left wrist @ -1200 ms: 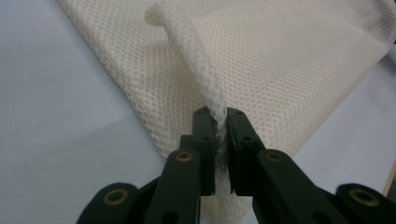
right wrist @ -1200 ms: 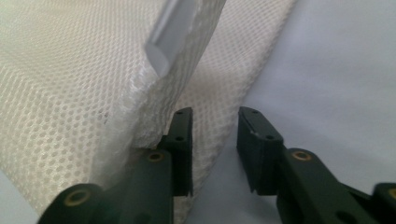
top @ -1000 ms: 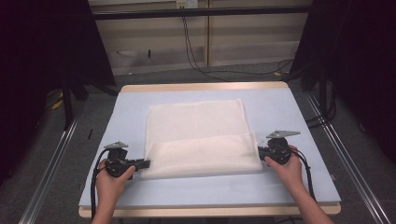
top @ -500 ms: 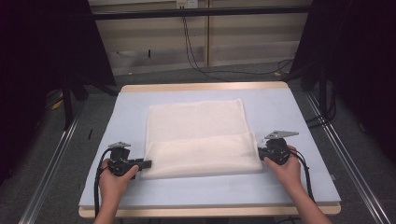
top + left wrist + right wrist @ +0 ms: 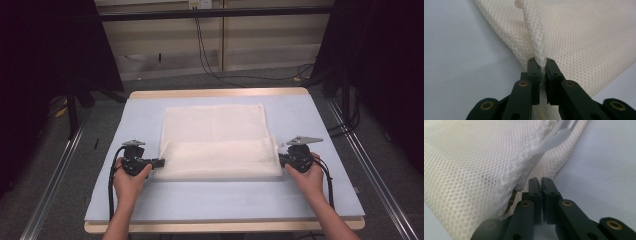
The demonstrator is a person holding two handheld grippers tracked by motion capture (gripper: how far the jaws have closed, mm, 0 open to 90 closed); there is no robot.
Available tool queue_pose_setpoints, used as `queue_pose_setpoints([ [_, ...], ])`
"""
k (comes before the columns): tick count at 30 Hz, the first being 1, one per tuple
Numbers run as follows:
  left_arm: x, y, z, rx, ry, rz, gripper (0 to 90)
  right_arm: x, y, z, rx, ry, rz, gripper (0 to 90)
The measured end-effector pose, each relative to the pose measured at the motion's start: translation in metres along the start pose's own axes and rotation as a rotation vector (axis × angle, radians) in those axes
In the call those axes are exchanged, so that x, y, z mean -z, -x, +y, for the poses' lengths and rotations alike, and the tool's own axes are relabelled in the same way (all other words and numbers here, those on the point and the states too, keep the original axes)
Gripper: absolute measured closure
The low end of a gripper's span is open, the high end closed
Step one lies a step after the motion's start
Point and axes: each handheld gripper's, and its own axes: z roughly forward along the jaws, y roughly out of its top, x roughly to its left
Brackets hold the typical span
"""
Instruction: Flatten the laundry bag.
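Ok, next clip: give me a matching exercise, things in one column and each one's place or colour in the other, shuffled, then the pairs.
Things:
1. mesh cloth
2. left gripper
3. right gripper
4. table mat

Place or colour:
A. pale blue
B. clamped on the cloth's near left corner
C. cream, near edge folded back
D. shut at the cloth's near right corner

Pairs: 1-C, 2-B, 3-D, 4-A

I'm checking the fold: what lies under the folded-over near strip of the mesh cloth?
More of the same mesh cloth, lying on the pale blue table cover. Anything between the layers is hidden.
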Motion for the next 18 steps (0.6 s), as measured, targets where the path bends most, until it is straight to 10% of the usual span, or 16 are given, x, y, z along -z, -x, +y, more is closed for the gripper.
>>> queue_pose_setpoints([
  [12,-0.007,-0.006,0.012,-0.004,0.069,-0.01,73.4,0.004,0.013,0.012,-0.031,0.057,-0.06,75.5],
  [18,-0.006,-0.001,0.019,0.011,0.093,-0.031,66.3,0.014,0.014,0.012,-0.067,0.091,-0.019,75.8],
])
